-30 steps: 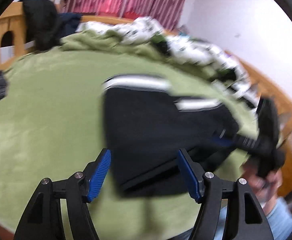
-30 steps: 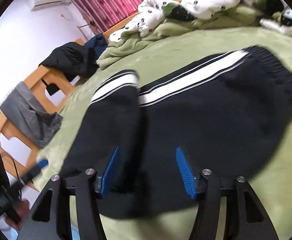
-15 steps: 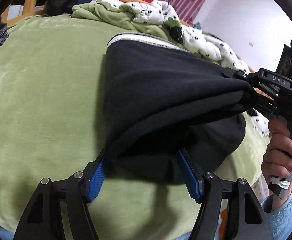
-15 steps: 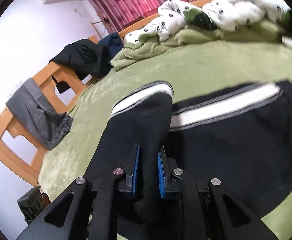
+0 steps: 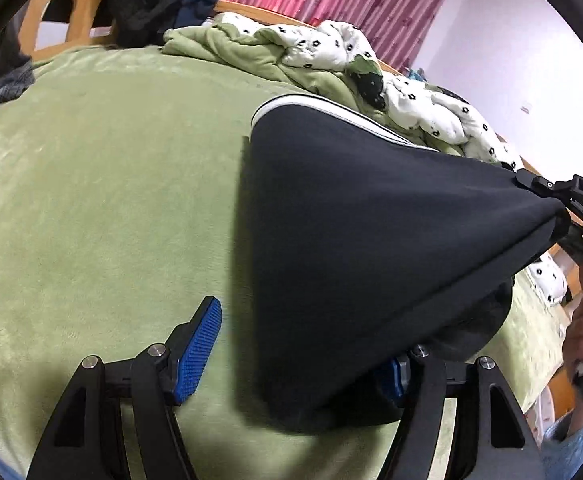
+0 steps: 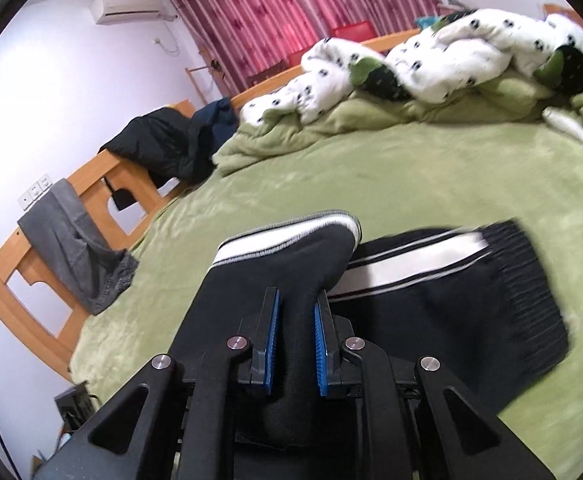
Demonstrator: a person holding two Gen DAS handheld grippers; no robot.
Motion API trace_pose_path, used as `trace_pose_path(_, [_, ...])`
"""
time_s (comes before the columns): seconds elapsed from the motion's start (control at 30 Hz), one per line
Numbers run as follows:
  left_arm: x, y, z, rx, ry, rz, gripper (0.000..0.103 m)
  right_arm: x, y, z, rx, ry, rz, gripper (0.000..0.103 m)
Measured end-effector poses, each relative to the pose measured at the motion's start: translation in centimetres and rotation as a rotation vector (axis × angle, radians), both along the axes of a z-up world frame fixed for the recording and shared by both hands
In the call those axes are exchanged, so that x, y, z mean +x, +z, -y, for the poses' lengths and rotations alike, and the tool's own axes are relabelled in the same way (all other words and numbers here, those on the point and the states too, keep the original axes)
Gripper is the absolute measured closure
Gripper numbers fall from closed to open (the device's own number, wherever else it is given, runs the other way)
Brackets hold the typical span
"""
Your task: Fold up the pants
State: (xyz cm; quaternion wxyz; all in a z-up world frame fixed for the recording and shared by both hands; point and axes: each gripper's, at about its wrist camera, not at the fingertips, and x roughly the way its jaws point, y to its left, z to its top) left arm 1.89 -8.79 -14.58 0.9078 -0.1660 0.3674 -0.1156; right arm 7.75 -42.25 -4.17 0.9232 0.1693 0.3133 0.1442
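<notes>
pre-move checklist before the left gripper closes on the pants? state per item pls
1. Right gripper shut on pants: ok.
2. Lifted layer taut, clear of bed: ok.
3. Left gripper open: ok.
4. Pants edge between left pads: cannot tell; one pad is clear of the cloth, the other mostly hidden.
5. Waistband flat on bed: ok.
6. Fold target free of quilt: ok.

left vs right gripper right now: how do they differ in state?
The right gripper is shut on the black pants, its blue pads pinching a raised fold; the left gripper stands open, its pads pressing nothing.

The right gripper holds its fold up off the green blanket; the left gripper sits low at the pants' near edge, cloth draped across its right finger.

Both have black fingers with blue ribbed pads.
</notes>
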Motion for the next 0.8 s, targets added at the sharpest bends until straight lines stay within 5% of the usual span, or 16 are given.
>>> trace_pose_path(0.27, [0.1,1.3,4.6,0.154,-0.131,0.016,0.035,-1.4,-1.3,9.2,-0.081,-0.140,0.031,0.089])
trace_pose_path(0.43, [0.2,1.4,5.5,0.197,-0.206,-0.015,0.035,-0.4,-6.8,13.8,-0.032,-0.213,-0.115,0.089])
trace_pose_path(0.8, [-2.4,4.5,2.2,0.002,-0.358,0.016,0.037,-1.6,-7.7,13.3,-0.135,-0.217,-0.132,0.083])
